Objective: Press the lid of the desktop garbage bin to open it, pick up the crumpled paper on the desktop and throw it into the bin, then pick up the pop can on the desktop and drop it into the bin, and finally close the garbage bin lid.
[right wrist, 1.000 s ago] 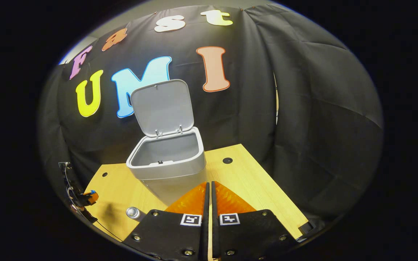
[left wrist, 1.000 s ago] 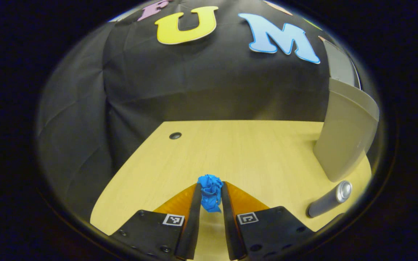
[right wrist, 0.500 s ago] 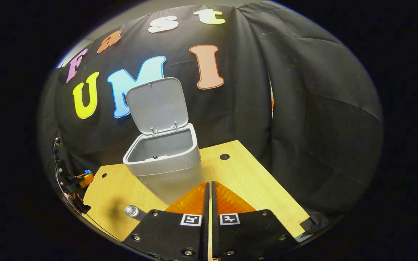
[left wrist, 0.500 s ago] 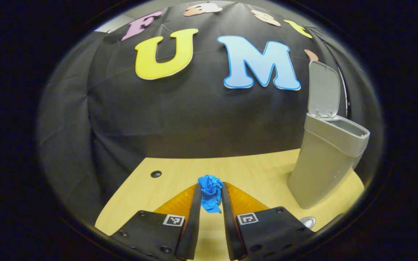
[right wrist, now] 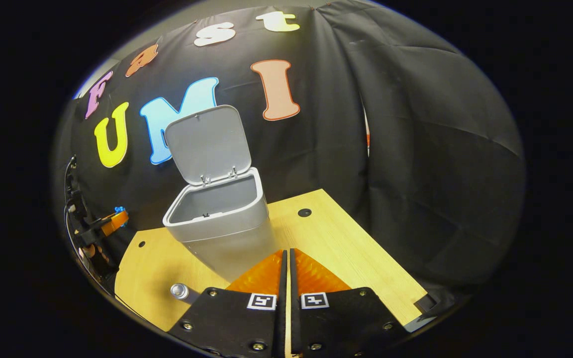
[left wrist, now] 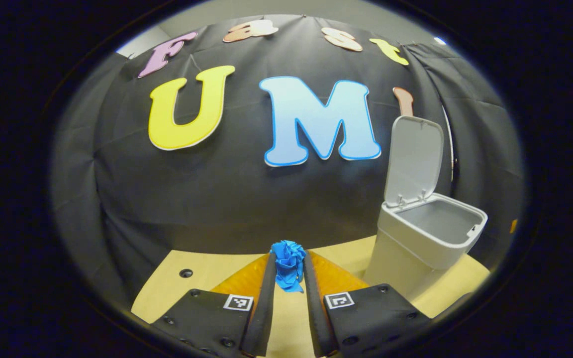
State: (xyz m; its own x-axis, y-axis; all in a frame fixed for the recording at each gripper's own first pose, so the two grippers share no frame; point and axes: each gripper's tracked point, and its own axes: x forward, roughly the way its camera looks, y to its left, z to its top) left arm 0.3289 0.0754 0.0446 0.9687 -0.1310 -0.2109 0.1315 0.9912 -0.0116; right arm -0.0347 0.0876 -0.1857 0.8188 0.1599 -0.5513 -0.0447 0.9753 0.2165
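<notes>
Bottom centre, left gripper view: left gripper point(left wrist: 288, 271) clamped on crumpled blue paper ball point(left wrist: 288, 263), above light wood counter point(left wrist: 207, 273). Grey plastic lidded bin point(left wrist: 428, 233), lid up, right of frame. Advice: centre over opening before releasing. Right gripper point(right wrist: 286, 268) closed, empty; silver can point(right wrist: 181, 291) lower left.

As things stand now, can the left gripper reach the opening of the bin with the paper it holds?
Probably yes. The left gripper is shut on the crumpled paper, raised above the desk, and the bin stands ahead to its right with the lid upright. Nothing lies between them.
</notes>
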